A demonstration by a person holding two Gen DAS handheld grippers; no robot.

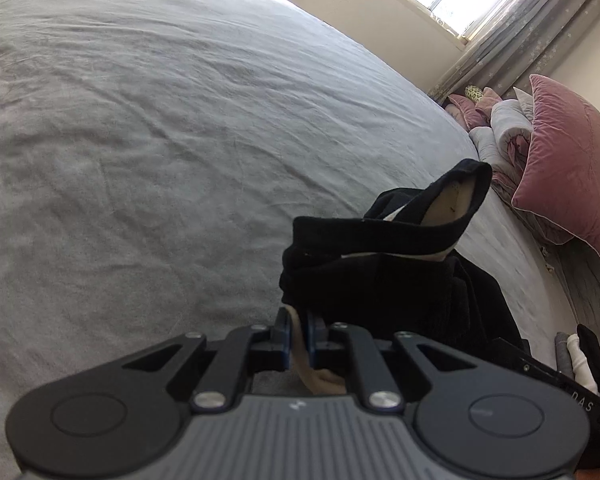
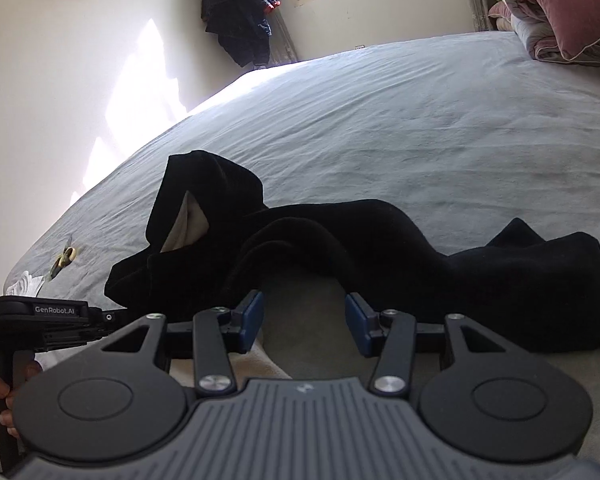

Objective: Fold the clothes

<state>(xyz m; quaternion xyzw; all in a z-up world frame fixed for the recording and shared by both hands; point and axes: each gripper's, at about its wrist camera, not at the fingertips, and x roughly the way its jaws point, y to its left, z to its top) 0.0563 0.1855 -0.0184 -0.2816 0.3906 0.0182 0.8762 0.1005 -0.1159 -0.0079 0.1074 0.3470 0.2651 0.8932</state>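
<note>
A soft, matte black garment (image 2: 380,264) with a pale beige lining lay crumpled on the wrinkled grey bed sheet (image 2: 420,120), near the bed's front edge. In the right wrist view its long axis ran left to right, one bunched end rising in a hooded fold at the left. The left tool (image 1: 299,340) was clamped on a beige-lined edge of the garment, its blue pads nearly together. The right tool (image 2: 304,320) stood apart, hovering just before the cloth. Velvety pink pillows (image 1: 564,160) lay beyond.
</note>
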